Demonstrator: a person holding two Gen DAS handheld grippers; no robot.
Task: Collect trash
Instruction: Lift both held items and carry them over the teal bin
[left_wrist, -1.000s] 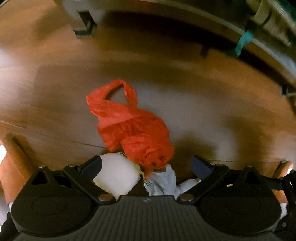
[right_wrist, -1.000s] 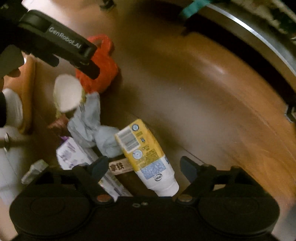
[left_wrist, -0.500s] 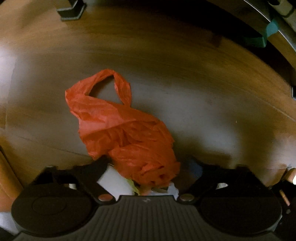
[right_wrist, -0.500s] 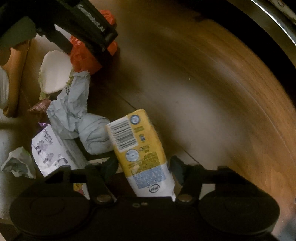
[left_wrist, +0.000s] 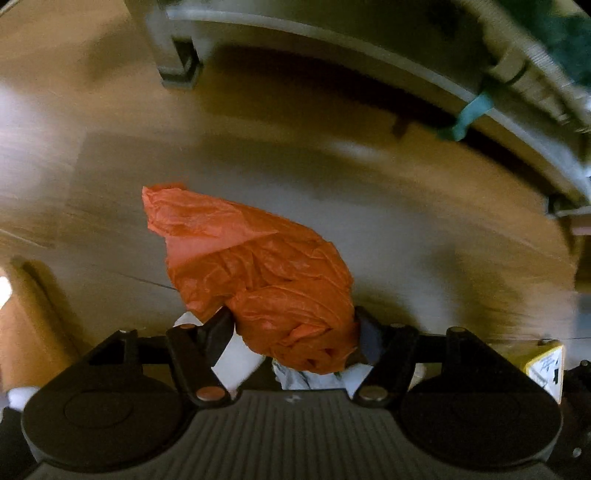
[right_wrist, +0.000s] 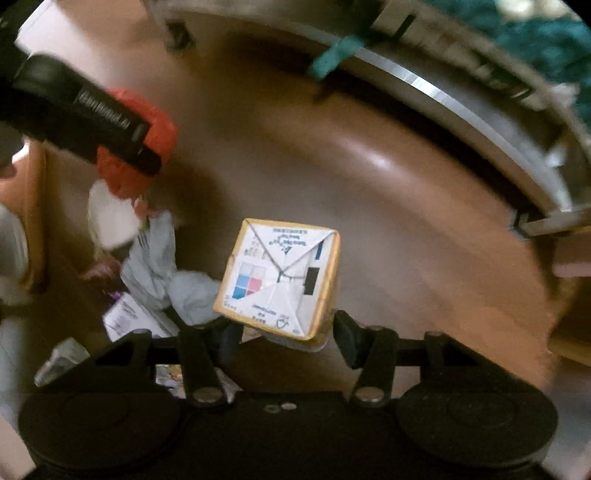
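Two grippers are loaded: the left gripper (left_wrist: 295, 328) is clamped on one orange plastic bag (left_wrist: 258, 273), the right gripper (right_wrist: 286, 328) on one yellow carton (right_wrist: 280, 280), base facing the camera. One crumpled grey paper (right_wrist: 162, 273), one purple-printed wrapper (right_wrist: 129, 317) and one white lid (right_wrist: 110, 218) are seen left of the carton on the wood floor (right_wrist: 369, 206).

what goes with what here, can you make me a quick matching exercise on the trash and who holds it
Things:
1. orange plastic bag
2. yellow carton
3. crumpled grey paper
4. purple-and-white packet

States:
A. lying flat on the floor beside the right gripper's fingers
B. pinched in the left gripper
C. held in the right gripper, flat end toward the camera
D. bunched up on the floor, left of the carton

Pairs: 1-B, 2-C, 3-D, 4-A
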